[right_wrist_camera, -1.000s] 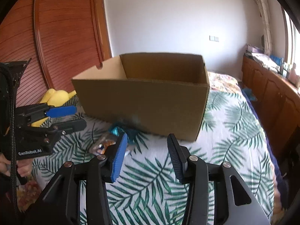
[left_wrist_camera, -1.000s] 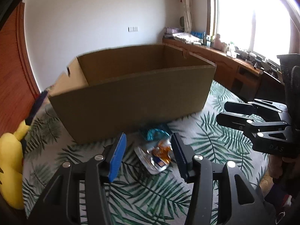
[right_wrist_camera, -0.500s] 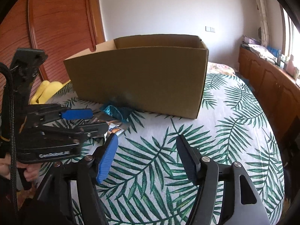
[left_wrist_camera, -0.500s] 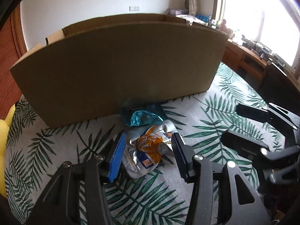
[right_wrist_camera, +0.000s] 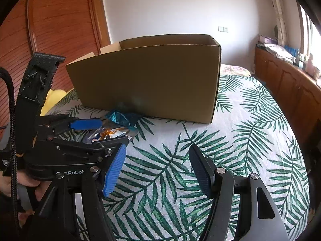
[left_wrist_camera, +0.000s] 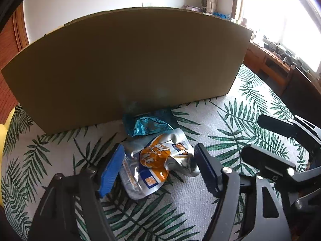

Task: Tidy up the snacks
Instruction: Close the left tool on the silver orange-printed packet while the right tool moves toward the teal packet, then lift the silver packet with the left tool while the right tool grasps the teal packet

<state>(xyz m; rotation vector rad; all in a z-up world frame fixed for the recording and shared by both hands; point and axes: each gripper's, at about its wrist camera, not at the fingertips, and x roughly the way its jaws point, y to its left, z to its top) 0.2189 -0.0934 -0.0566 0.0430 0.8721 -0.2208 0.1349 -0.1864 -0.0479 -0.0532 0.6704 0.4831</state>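
A silver and orange snack pouch point(left_wrist_camera: 158, 164) lies on the leaf-print bedspread in front of a large open cardboard box point(left_wrist_camera: 128, 68). A crumpled blue foil wrapper point(left_wrist_camera: 147, 125) lies between the pouch and the box wall. My left gripper point(left_wrist_camera: 157, 169) is open, its fingers on either side of the pouch, low over the bed. In the right wrist view the pouch point(right_wrist_camera: 109, 133) and blue wrapper point(right_wrist_camera: 122, 118) show beside the left gripper point(right_wrist_camera: 100, 132). My right gripper point(right_wrist_camera: 156, 170) is open and empty over the bedspread, right of the left one.
The bedspread point(right_wrist_camera: 250, 132) stretches to the right of the box. A yellow plush toy point(right_wrist_camera: 54, 98) lies left of the box. A wooden cabinet point(right_wrist_camera: 289, 84) runs along the right wall and a wooden wardrobe point(right_wrist_camera: 56, 24) stands at the left.
My left gripper has come down and forward until its open fingers flank the silver pouch. My right gripper has lowered, opened wider and stays empty.
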